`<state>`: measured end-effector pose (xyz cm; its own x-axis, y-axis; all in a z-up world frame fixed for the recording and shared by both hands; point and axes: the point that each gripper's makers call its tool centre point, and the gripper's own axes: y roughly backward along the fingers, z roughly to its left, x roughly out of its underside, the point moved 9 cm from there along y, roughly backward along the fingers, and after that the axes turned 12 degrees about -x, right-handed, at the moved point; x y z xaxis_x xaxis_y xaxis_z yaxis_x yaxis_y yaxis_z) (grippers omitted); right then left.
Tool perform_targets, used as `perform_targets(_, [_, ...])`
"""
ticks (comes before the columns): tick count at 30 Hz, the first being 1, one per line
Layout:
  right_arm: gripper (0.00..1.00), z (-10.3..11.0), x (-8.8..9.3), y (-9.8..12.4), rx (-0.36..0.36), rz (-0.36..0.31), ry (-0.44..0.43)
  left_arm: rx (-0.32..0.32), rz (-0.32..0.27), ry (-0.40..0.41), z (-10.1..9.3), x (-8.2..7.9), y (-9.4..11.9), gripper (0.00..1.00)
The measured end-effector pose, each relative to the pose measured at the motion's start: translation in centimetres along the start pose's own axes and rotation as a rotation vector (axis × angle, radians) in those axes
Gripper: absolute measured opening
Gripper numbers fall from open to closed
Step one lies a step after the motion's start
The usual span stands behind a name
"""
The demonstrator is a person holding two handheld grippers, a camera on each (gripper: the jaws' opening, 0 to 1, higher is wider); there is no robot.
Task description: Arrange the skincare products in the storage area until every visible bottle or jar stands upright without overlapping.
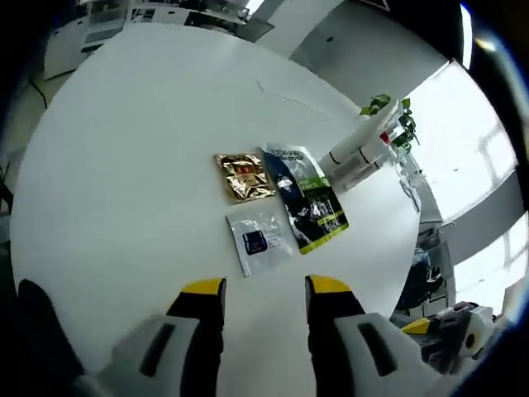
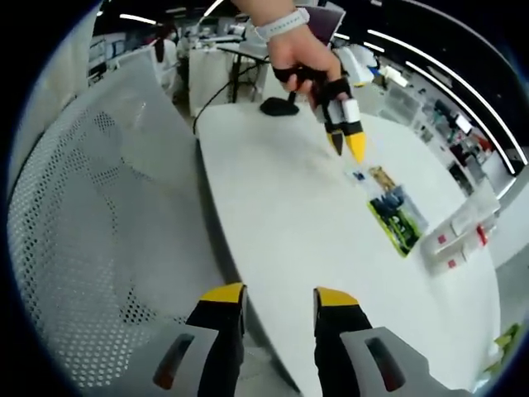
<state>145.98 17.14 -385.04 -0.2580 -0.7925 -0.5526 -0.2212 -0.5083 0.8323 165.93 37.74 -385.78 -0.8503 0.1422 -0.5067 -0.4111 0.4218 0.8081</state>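
White table (image 1: 124, 165) holds three flat sachets (image 1: 281, 207), tubes (image 1: 359, 153) beyond.

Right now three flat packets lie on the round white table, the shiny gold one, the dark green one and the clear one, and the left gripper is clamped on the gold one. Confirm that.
One thing is wrong: the left gripper holds nothing. In the left gripper view its yellow-tipped jaws stand open above the round white table, short of the clear packet. The shiny gold packet and dark green packet lie flat beyond it, as you said.
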Motion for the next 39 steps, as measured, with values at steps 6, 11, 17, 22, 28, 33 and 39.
perform_targets(6, [0.33, 0.1, -0.2, 0.2, 0.004, -0.019, 0.016, -0.002, -0.061, -0.160, -2.1, 2.1, 3.3, 0.44])
perform_targets(11, [0.33, -0.1, -0.2, 0.3, 0.013, -0.022, 0.008, -0.011, -0.154, -0.232, -2.9, 4.1, 6.3, 0.50])
perform_targets(17, [0.33, 0.1, -0.4, 0.5, -0.004, -0.054, 0.010, -0.050, -0.255, -0.295, -3.5, 6.8, 10.4, 0.55])
perform_targets(22, [0.34, 0.0, -0.8, 0.9, 0.006, -0.105, -0.010, -0.120, -0.349, -0.295, -3.4, 8.5, 13.2, 0.57])
perform_targets(28, [0.36, -0.1, -1.2, 1.4, 0.021, -0.158, -0.009, -0.186, -0.405, -0.302, -2.9, 10.4, 15.0, 0.57])
perform_targets(33, [0.40, -0.3, -1.7, 2.1, 0.038, -0.228, -0.019, -0.246, -0.477, -0.321, -2.8, 11.8, 16.1, 0.59])
perform_targets(39, [0.41, -0.2, -2.5, 3.1, 0.042, -0.314, -0.003, -0.299, -0.541, -0.359, -2.8, 13.3, 16.4, 0.62])
